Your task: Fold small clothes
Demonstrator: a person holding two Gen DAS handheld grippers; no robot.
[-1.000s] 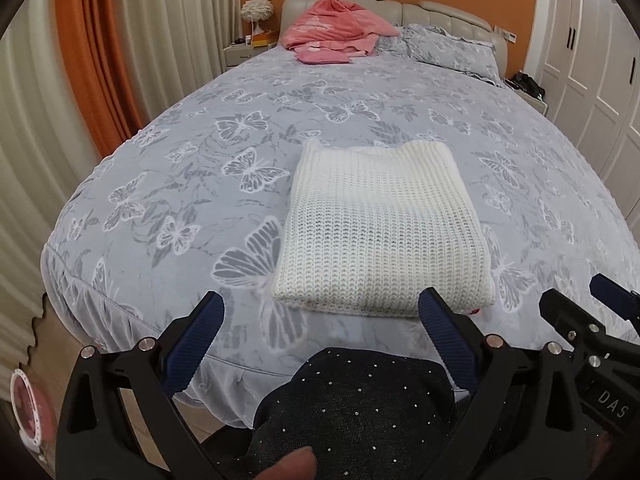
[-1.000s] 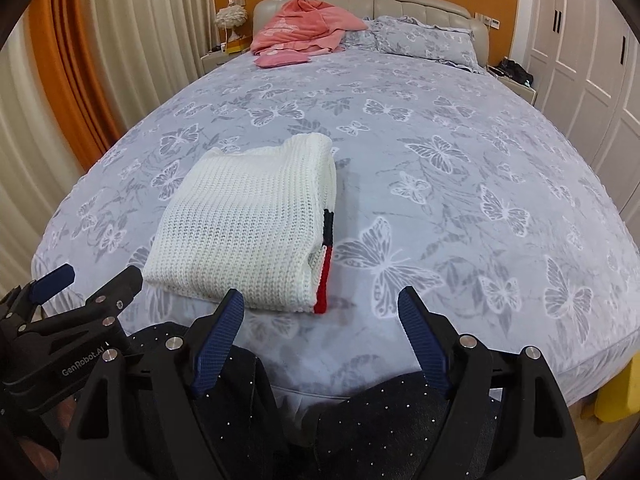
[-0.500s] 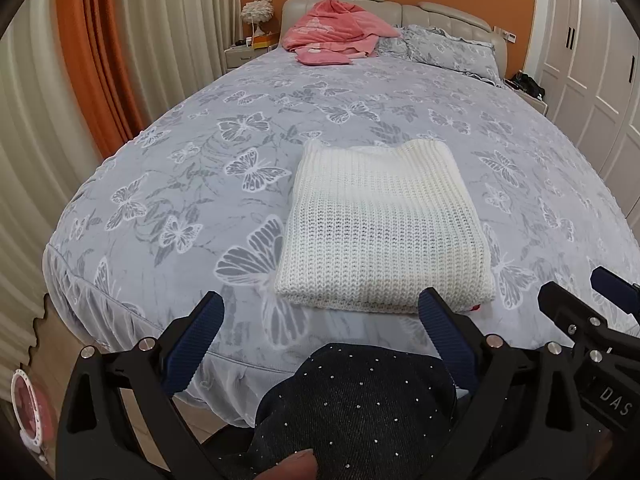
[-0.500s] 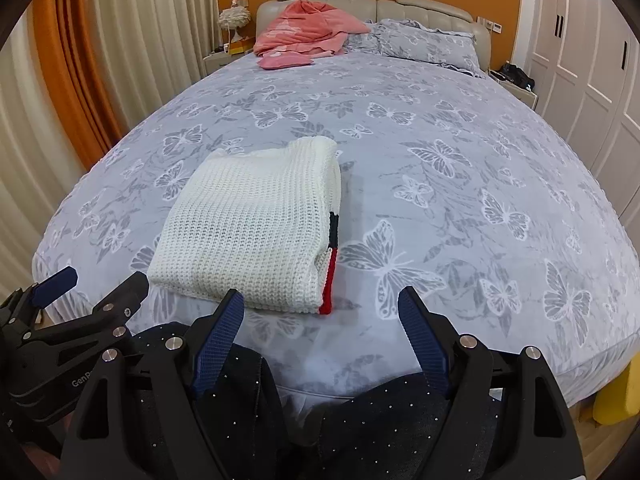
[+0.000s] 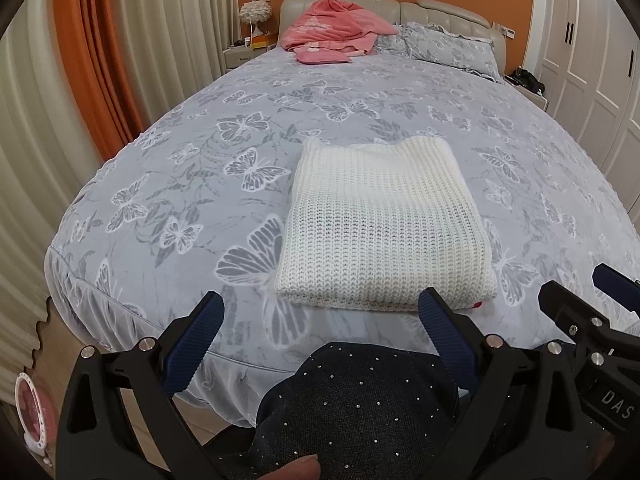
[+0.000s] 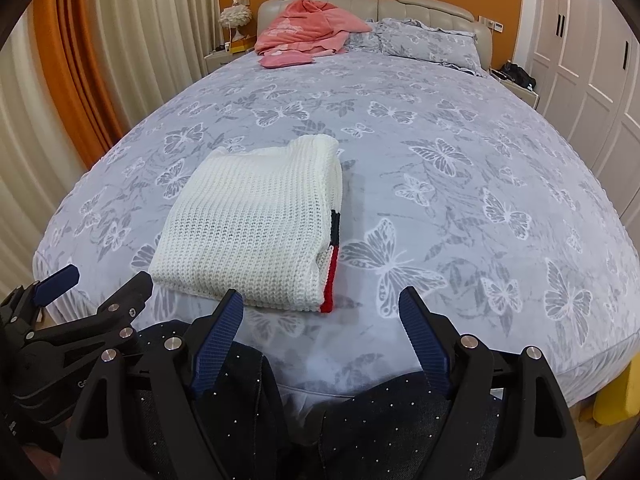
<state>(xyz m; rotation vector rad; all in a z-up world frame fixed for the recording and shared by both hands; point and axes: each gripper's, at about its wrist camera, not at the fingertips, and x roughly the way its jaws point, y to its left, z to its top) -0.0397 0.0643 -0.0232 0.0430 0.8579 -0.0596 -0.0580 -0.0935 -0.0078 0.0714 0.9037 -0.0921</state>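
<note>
A white knit sweater lies folded into a flat rectangle on the bed near its foot edge; in the right wrist view its right side shows a dark and red striped trim. My left gripper is open and empty, held off the bed's foot edge, just short of the sweater's near edge. My right gripper is open and empty, also short of the bed, with the sweater's near right corner just beyond its left finger. Each gripper shows in the other's view: the right one and the left one.
The bed has a grey butterfly-print cover. A pink garment pile and pillows lie at the headboard. Curtains hang left, white wardrobes stand right. The person's dark dotted trousers fill the foreground.
Both grippers have drawn back slightly from the bed, so the sweater sits a little farther off. The sweater has not moved and the jaws stay open.
</note>
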